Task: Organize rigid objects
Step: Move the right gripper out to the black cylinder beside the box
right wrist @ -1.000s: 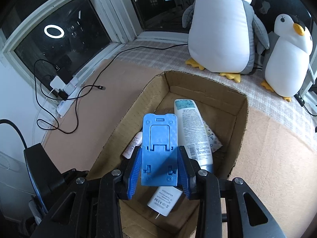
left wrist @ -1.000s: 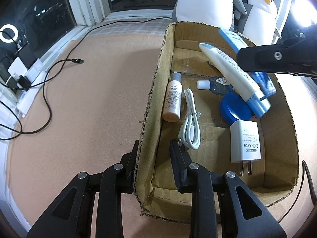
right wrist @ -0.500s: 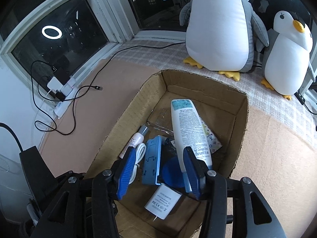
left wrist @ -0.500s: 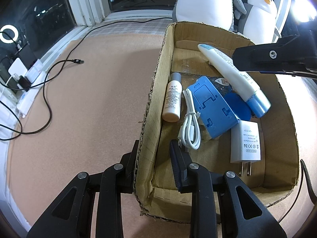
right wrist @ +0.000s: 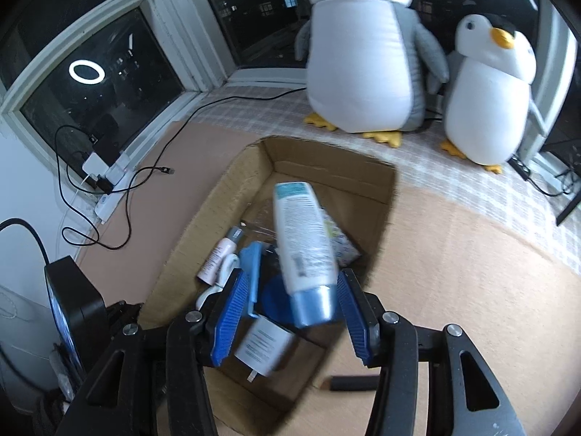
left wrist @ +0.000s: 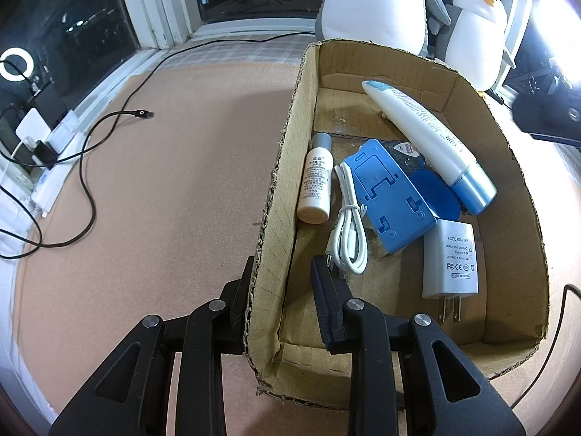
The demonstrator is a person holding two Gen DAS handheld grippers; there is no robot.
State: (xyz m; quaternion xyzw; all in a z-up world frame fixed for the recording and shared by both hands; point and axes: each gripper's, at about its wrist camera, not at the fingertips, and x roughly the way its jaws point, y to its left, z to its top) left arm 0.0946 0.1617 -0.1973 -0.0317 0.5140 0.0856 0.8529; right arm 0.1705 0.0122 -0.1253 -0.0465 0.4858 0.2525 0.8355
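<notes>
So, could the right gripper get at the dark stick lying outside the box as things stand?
Probably yes: the right gripper is open and empty, and the dark stick lies alone on bare table beside the cardboard box.
</notes>
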